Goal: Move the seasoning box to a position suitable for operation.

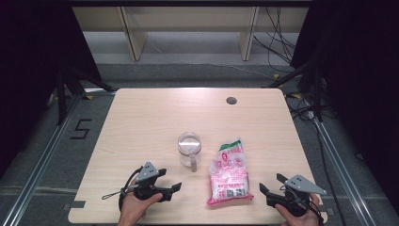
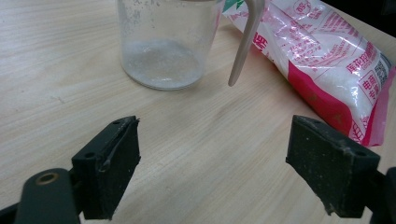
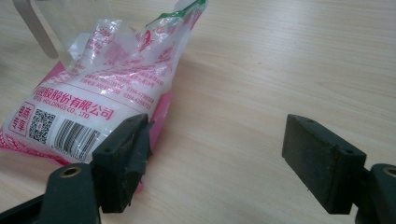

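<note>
A clear plastic measuring cup (image 1: pixel 189 147) with a handle stands at the table's middle; a thin white layer covers its bottom (image 2: pixel 161 63). To its right lies a pink and white plastic bag of white grains (image 1: pixel 228 173), its top cut open (image 3: pixel 154 28). My left gripper (image 1: pixel 170 180) rests open near the front edge, left of the cup, with nothing between its jaws (image 2: pixel 212 170). My right gripper (image 1: pixel 271 184) is open too, just right of the bag's lower end (image 3: pixel 70 126), holding nothing (image 3: pixel 217 161).
The light wooden table (image 1: pixel 141 117) has a round grey grommet (image 1: pixel 231 100) at the back right. Black curtains, frame rails and cables surround it; a shelf stands behind.
</note>
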The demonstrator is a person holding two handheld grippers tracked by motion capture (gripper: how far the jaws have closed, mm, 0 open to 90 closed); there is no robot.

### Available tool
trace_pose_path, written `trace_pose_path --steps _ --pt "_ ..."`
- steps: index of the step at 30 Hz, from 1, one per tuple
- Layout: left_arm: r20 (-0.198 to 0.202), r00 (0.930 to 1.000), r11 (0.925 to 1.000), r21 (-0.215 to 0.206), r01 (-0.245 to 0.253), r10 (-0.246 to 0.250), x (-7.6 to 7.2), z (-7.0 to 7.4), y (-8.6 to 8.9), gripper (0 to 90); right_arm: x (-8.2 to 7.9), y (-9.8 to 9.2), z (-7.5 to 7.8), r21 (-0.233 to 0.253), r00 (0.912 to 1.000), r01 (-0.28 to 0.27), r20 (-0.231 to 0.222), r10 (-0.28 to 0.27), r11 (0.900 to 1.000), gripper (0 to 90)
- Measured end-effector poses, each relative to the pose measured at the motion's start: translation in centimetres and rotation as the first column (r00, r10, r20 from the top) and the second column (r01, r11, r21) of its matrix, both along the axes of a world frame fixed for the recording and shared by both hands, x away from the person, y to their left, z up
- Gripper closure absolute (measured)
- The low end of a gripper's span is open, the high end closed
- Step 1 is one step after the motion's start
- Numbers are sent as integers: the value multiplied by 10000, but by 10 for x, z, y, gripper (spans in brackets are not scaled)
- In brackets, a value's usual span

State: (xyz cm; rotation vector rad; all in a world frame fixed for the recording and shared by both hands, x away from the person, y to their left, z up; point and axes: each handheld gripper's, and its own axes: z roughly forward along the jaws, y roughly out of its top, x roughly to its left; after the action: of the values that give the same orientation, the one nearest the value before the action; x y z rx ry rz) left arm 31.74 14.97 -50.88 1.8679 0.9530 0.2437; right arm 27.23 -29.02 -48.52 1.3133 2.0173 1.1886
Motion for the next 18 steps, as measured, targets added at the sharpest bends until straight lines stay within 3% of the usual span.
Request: trace_pose_path --steps 8,9,11,12,15,18 --pt "94 9999 9996 -261 109 -107 0 1 -2 156 0 -1 0 -169 9997 -3 228 7 9999 212" --pt "108 9999 9999 -143 79 -77 -1 3 -2 156 1 -2 0 -153 9998 -18 203 22 9999 212" --pt "128 9999 9993 -373 42 -38 -1 3 -3 155 0 -1 0 -128 9998 22 186 -19 9999 212" --pt "130 9998 9996 -267 125 -121 0 3 -3 156 0 -1 0 -130 9998 40 211 -37 9999 212" --pt "123 9999 9986 -533 32 -25 -1 4 -5 160 0 -1 0 -52 9997 201 154 -200 9998 212" --pt "196 9998 9985 -531 94 -83 1 5 -6 169 -1 0 0 114 9993 360 29 -361 9993 212"
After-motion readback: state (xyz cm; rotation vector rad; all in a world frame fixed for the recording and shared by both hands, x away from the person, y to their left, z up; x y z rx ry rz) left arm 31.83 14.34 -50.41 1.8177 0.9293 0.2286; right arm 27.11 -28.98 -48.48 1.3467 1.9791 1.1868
